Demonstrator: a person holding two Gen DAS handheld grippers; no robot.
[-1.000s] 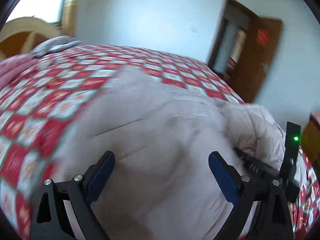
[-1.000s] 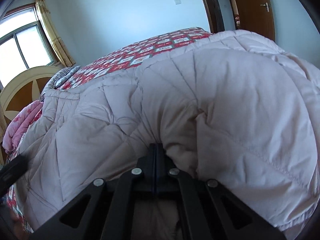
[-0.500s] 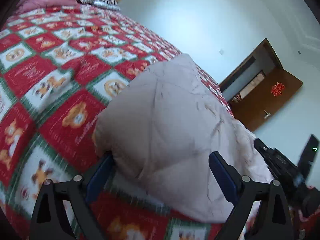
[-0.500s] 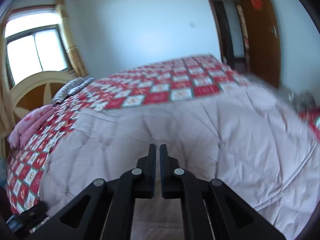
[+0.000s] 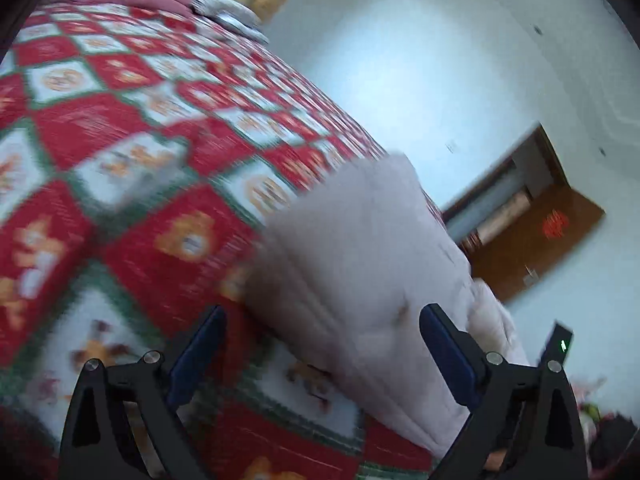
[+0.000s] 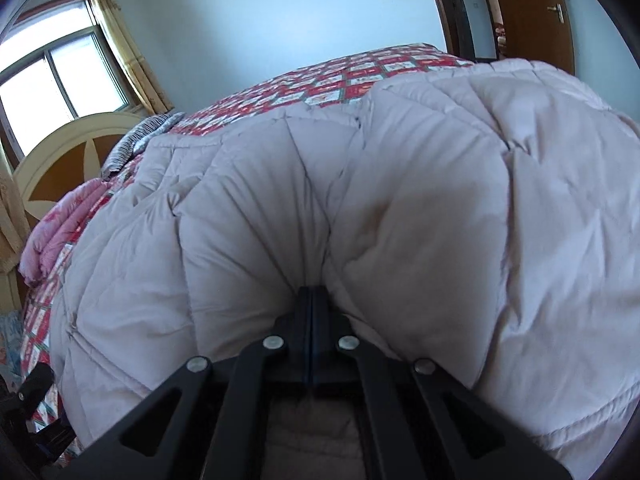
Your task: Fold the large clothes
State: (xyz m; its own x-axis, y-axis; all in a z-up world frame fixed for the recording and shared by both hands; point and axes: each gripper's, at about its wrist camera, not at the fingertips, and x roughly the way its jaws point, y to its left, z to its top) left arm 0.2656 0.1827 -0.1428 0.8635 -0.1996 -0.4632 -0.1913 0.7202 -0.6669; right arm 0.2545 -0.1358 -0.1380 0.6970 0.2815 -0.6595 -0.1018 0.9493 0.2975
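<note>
A: R claw [image 6: 313, 300]?
B: Clenched on a bunch of the padded coat [image 6: 400, 200], which lies on the bed [image 5: 120, 160].
A: L claw [image 5: 322, 344]?
B: Released, nothing in it, coat's corner just ahead. Imo pinch both layers at that corner, then lift w/ R evenly.

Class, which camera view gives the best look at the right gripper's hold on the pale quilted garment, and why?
The right wrist view: sharp, it shows the right gripper shut on bunched fabric of the pale quilted garment. The left wrist view is motion-blurred; it shows the garment beyond the open left gripper, and no sign of that hold.
</note>
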